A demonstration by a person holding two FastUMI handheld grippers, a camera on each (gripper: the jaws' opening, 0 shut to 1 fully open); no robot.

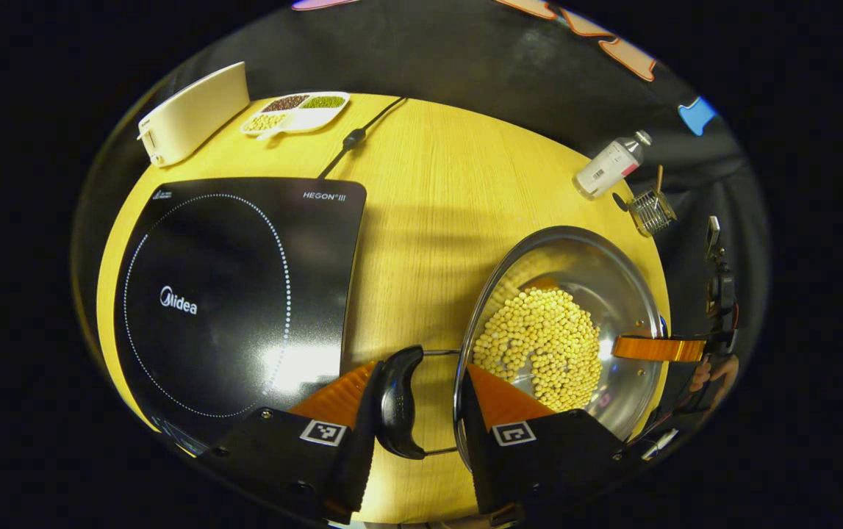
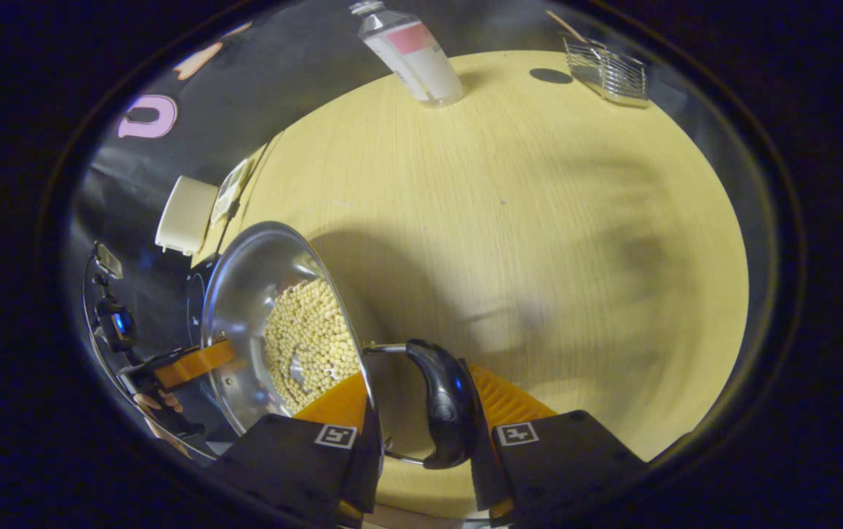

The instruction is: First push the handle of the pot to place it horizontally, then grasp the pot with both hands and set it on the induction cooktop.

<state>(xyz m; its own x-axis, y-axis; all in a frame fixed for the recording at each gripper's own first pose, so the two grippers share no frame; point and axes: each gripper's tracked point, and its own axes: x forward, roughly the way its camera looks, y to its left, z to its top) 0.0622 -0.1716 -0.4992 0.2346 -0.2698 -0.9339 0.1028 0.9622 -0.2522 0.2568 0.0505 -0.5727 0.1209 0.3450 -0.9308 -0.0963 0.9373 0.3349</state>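
Pale wood table (image 2: 539, 220) (grain visible), black cloth wall (image 1: 465, 66)

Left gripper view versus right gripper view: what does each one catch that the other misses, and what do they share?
The left gripper view gives the induction cooktop with its full glass top, and the left claw straddling one black pot handle. The right gripper view gives the right claw straddling the opposite handle, plus a broad bare stretch of table. Both share the steel pot of yellow beans, the bottle, the wire basket and the white box.
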